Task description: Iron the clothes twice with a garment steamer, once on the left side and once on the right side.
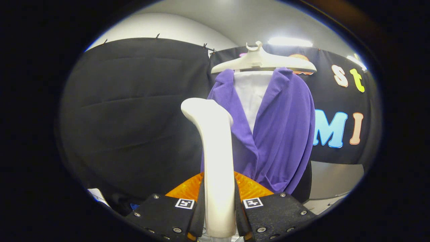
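— Fingers? Room?
— Gripper clamped on steamer, upright. Black cloth wall behind, pale ceiling above.
— Garment?
— Purple jacket, on white hanger, just beyond steamer head.

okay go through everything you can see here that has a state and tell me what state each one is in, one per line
garment steamer: upright, handle clamped between the two fingers, head tilted away toward the garment.
gripper: shut on the steamer's handle.
purple garment: hanging on the hanger, front open, draped in folds, just beyond the steamer.
white hanger: up high, carrying the garment, a white panel showing in the garment's opening.
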